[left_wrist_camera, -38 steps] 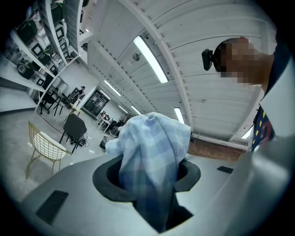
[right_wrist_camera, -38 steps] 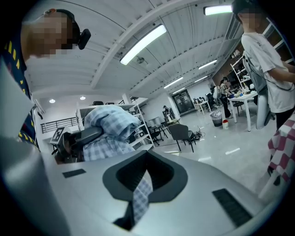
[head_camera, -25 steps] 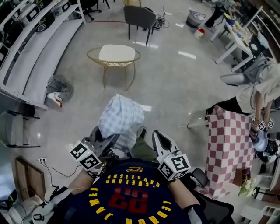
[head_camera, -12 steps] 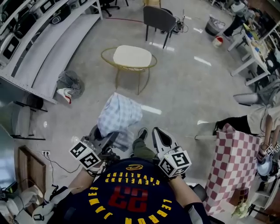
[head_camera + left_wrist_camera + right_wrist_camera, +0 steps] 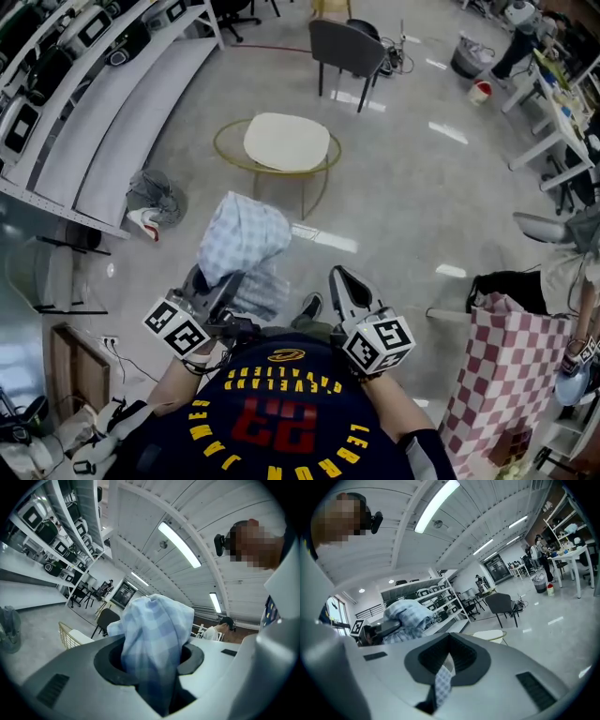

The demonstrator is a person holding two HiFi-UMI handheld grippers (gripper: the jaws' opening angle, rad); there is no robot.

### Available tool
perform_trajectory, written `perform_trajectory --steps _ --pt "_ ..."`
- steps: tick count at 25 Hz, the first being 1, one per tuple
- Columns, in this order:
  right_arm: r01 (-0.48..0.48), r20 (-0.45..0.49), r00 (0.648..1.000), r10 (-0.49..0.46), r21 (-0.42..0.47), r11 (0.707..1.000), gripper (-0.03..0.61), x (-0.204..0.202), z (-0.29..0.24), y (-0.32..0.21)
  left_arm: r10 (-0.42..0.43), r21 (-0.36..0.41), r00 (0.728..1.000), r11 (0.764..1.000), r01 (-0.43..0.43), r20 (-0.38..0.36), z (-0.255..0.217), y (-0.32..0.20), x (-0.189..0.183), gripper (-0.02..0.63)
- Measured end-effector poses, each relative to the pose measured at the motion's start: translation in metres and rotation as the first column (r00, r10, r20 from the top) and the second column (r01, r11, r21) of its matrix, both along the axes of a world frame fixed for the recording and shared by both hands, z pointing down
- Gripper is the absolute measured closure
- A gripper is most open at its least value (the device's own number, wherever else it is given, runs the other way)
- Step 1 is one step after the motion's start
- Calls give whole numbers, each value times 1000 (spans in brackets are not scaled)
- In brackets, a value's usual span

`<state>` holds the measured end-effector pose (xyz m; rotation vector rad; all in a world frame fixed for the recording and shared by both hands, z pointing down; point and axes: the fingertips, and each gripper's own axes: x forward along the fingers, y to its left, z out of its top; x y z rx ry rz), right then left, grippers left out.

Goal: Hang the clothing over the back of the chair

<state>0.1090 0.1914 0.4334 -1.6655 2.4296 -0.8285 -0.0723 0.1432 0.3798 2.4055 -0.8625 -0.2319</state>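
Our left gripper (image 5: 214, 289) clamps the bunched blue checked garment (image 5: 246, 236), and our right gripper (image 5: 339, 281) pinches its edge, ready to spread it. The wire chair (image 5: 286, 142) stands at twelve o'clock.

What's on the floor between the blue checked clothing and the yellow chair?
Nothing. In the head view only bare, shiny floor shows between the checked clothing and the yellow chair.
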Motion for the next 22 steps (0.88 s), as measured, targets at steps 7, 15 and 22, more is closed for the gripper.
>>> perform_trajectory --steps 7,15,22 --pt "2 -14 1000 -2 -43 999 569 27 8 -38 -126 -9 991 992 126 42 14 -55 -19 433" --pt "76 -5 997 -76 -89 993 569 9 26 -89 -248 -25 965 968 251 89 27 -121 -56 433" --pt "84 -17 996 -87 -118 989 569 10 35 -166 -318 -29 935 945 326 155 63 -204 -87 433"
